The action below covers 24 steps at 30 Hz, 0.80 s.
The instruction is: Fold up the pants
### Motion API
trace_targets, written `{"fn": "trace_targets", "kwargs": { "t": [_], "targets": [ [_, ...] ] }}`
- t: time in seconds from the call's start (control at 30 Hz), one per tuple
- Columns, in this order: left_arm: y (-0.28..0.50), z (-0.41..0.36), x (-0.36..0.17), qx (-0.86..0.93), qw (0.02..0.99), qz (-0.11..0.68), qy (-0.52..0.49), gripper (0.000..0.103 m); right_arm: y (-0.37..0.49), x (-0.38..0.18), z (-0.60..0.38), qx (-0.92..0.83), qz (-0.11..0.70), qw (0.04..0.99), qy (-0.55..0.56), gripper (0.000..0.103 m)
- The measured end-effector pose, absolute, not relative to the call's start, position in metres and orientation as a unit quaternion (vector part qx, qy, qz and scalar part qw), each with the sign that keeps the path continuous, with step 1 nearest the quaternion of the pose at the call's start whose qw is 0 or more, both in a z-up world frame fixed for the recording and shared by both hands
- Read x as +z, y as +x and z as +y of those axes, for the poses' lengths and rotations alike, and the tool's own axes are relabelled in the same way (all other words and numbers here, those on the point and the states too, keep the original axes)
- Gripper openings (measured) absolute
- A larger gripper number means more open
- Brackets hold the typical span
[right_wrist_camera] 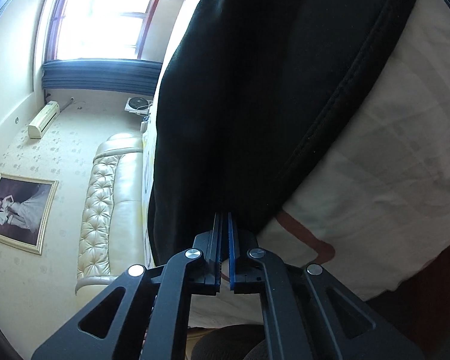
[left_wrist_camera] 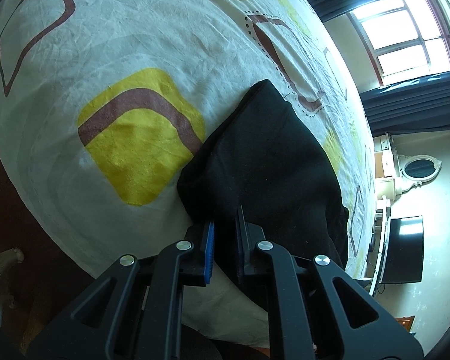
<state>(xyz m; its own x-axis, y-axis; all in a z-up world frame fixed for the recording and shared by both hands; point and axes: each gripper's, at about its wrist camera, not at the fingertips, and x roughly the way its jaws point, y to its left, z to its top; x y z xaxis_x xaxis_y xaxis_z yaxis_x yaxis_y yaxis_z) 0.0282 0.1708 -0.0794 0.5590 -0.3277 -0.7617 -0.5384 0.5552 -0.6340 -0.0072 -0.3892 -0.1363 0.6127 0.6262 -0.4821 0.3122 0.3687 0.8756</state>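
Black pants [left_wrist_camera: 264,162] lie on the patterned bed sheet [left_wrist_camera: 120,45], folded over with a corner pointing away. My left gripper [left_wrist_camera: 225,225] is shut on the pants' near edge, with cloth bunched between the blue pads [left_wrist_camera: 209,246]. In the right wrist view the pants [right_wrist_camera: 255,90] fill the middle of the frame, with a thick seam running along their right side. My right gripper [right_wrist_camera: 224,222] is shut on the pants' near edge, its pads almost touching.
The bed has a white sheet with yellow and brown shapes [left_wrist_camera: 141,135]. A padded cream headboard [right_wrist_camera: 105,198], a framed photo [right_wrist_camera: 18,210] and a window [right_wrist_camera: 105,18] show to the right gripper's left. A dark screen [left_wrist_camera: 402,249] and mirror [left_wrist_camera: 418,168] stand beyond the bed.
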Motion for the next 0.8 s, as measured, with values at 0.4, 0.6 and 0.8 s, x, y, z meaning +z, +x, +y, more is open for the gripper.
{"fn": "trace_targets", "kwargs": {
  "t": [0.4,0.6,0.8],
  "targets": [
    [0.0,0.163,-0.047,0.088,0.781,0.446,-0.428,0.07,0.007,-0.04,-0.551,-0.065,0.283,0.792,0.537,0.071],
    [0.012,0.123,-0.043,0.011,0.775,0.46,-0.433,0.082,0.091,-0.022,-0.641,-0.164,0.311,0.808,0.472,0.074],
    [0.022,0.098,-0.045,-0.021,0.787,0.476,-0.392,0.086,0.181,-0.042,-0.661,-0.236,0.375,0.8,0.404,0.074]
  ]
}}
